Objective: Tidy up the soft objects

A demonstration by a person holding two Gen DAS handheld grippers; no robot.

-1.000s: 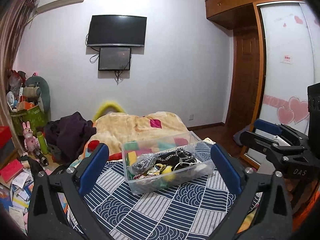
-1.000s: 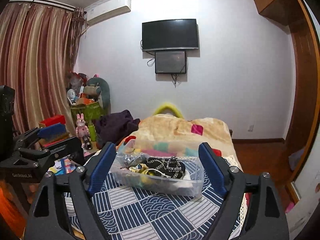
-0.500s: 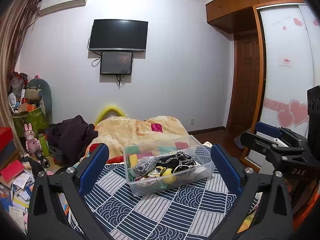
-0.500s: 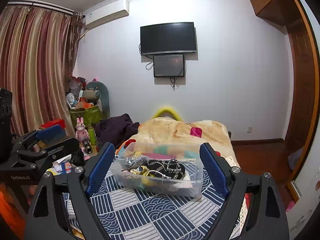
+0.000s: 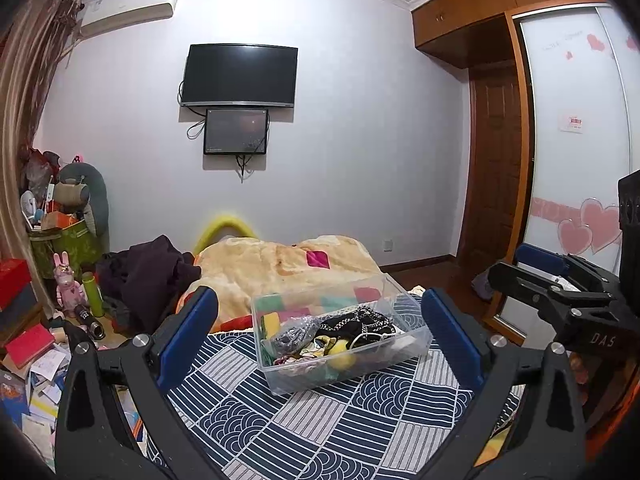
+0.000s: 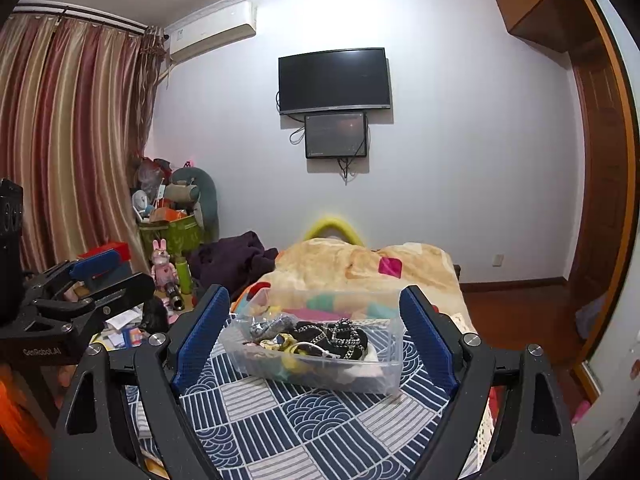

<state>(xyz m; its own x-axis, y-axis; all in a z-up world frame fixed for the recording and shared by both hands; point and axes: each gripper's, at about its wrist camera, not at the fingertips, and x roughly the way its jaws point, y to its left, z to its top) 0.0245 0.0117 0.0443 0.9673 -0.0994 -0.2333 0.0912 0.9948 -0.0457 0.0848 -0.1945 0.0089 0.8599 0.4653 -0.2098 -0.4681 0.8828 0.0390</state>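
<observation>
A clear plastic box [image 5: 360,376] [image 6: 384,376] rests on the blue and white patterned bed cover [image 5: 320,428] [image 6: 304,420]. It holds a jumble of soft items: a black piece with white trim [image 5: 360,322] [image 6: 340,336], a grey bundle [image 5: 294,332] and yellow bits [image 5: 340,350]. My left gripper [image 5: 320,340] is open, held short of the box with nothing between its blue pads. My right gripper [image 6: 316,336] is open too, likewise back from the box. Each gripper shows at the edge of the other's view.
Beyond the box lie a beige blanket [image 5: 280,264] and a dark heap of clothes [image 5: 148,276]. Books, papers and a pink rabbit toy [image 5: 66,284] litter the floor at left. A wardrobe [image 5: 576,152] and door stand at right.
Both views have tilted slightly, so the box sits a little lower in the frame. Both grippers stay open and the box has not moved.
</observation>
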